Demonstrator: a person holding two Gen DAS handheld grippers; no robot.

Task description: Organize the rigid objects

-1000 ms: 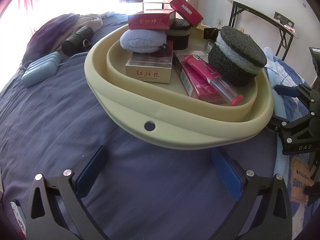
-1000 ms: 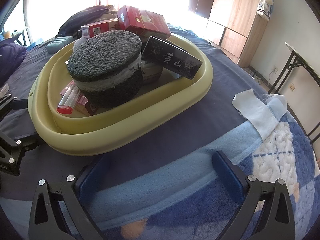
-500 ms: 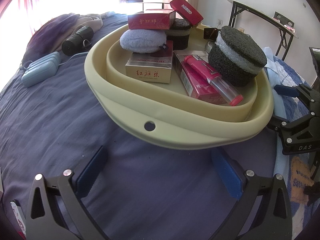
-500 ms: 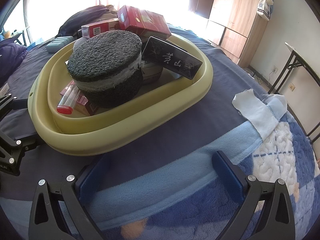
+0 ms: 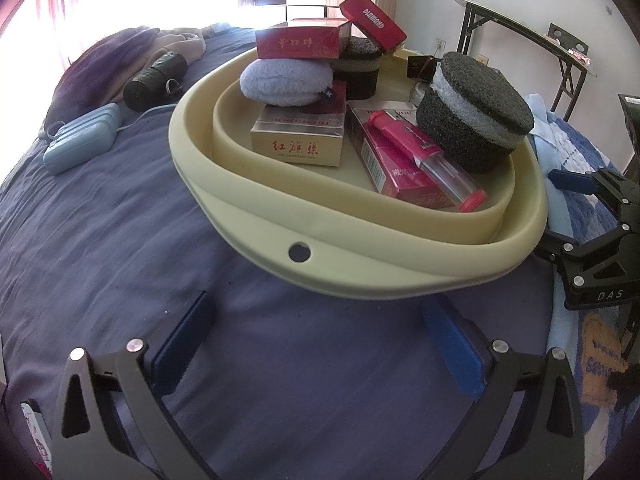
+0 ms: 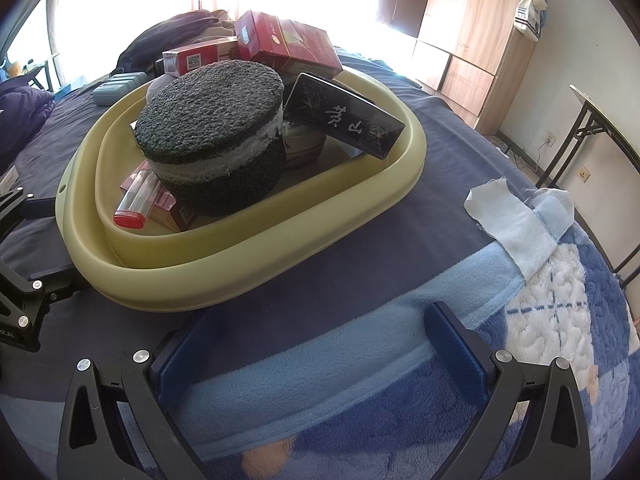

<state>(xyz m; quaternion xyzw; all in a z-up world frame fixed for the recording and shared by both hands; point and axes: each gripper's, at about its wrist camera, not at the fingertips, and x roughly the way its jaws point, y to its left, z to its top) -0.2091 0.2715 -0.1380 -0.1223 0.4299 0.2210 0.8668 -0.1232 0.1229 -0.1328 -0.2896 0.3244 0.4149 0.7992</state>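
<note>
A pale yellow basin [image 5: 360, 264] [image 6: 248, 268] rests on the bed, piled with rigid items. Inside lie a gold carton [image 5: 298, 142], red cartons [image 5: 300, 42], a pink tube [image 5: 424, 158] on a pink box, a grey puff [image 5: 286, 82] and a dark round sponge case [image 5: 476, 112] [image 6: 212, 132]. A black box [image 6: 344, 116] leans on the far rim. My left gripper [image 5: 320, 344] is open and empty just short of the basin's holed rim. My right gripper [image 6: 320, 352] is open and empty over the blue blanket, also short of the basin.
A light blue case [image 5: 82, 144] and a black cylinder [image 5: 156, 80] lie on the dark sheet left of the basin. A white cloth [image 6: 508, 224] lies on the blanket. A wardrobe [image 6: 472, 28] and a folding table [image 5: 532, 28] stand beyond the bed.
</note>
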